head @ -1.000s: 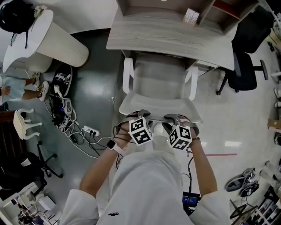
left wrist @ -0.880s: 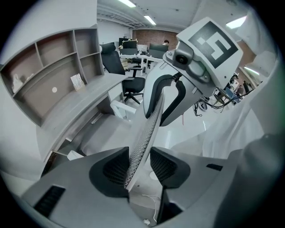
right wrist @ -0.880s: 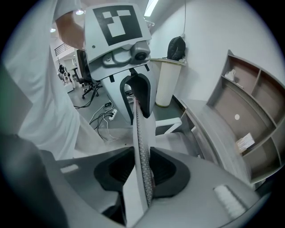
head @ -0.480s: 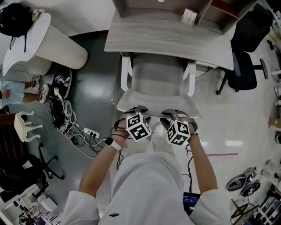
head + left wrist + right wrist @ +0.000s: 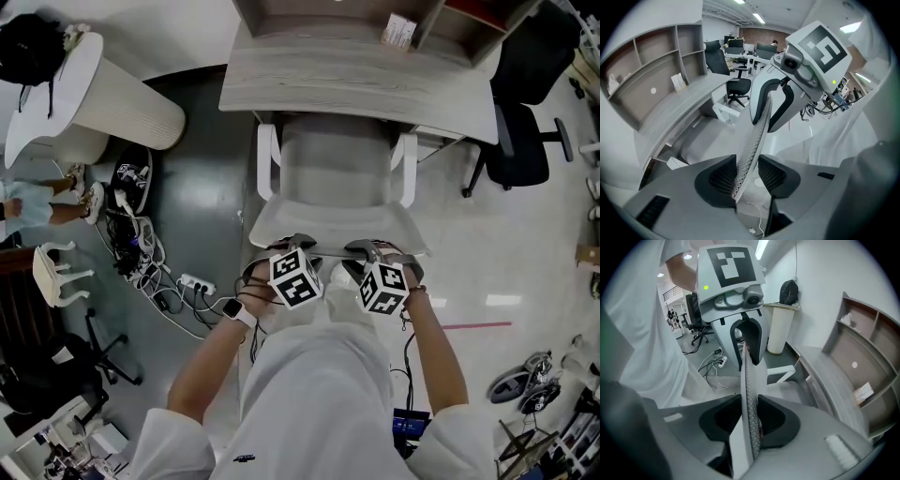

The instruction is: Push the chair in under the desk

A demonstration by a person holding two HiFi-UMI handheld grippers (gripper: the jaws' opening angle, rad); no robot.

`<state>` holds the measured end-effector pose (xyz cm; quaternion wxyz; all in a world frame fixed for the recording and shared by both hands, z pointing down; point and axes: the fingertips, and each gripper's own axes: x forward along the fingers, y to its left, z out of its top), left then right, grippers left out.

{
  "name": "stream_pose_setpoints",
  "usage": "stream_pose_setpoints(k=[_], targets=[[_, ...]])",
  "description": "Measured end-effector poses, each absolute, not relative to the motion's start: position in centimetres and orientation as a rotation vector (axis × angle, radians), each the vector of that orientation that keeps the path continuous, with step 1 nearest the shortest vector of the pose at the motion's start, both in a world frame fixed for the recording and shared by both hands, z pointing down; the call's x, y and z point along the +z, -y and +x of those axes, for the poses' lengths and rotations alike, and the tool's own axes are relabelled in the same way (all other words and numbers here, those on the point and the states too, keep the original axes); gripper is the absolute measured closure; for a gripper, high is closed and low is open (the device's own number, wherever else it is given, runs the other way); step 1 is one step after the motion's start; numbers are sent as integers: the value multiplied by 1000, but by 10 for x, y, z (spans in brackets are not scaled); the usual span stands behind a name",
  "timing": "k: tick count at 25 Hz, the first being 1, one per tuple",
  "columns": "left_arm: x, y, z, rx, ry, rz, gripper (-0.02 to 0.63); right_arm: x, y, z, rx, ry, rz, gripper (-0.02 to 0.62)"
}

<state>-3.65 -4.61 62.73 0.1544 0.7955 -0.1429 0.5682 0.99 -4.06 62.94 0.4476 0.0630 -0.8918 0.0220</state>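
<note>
Head view: both forearms reach forward side by side, grippers tilted steeply down. Left gripper (image 5: 292, 246) clamps the top edge of the white mesh-backed office chair (image 5: 337, 169), jaws partly apart, backrest pinched between the pads. Right gripper (image 5: 370, 249) grips the same edge just beside it. Chair seat front meets the pale wood-grain desk (image 5: 356, 80) edge.

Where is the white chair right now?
Head view, centre: the chair faces the desk, seat front meeting its edge, cables at left, a black office chair at right.
</note>
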Motion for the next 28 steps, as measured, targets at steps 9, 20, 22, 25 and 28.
stream_pose_setpoints(k=[9, 20, 22, 25, 28], targets=[[629, 44, -29, 1627, 427, 2292, 457, 630, 40, 17, 48, 2181, 189, 479], [628, 40, -15, 1602, 438, 2270, 465, 631, 41, 33, 5, 2149, 245, 474], [629, 38, -12, 1598, 437, 2265, 465, 632, 40, 36, 9, 2145, 248, 474], [630, 34, -6, 1586, 435, 2258, 465, 633, 36, 42, 11, 2143, 250, 472], [630, 35, 2, 1569, 440, 2254, 466, 632, 38, 52, 19, 2134, 247, 469]])
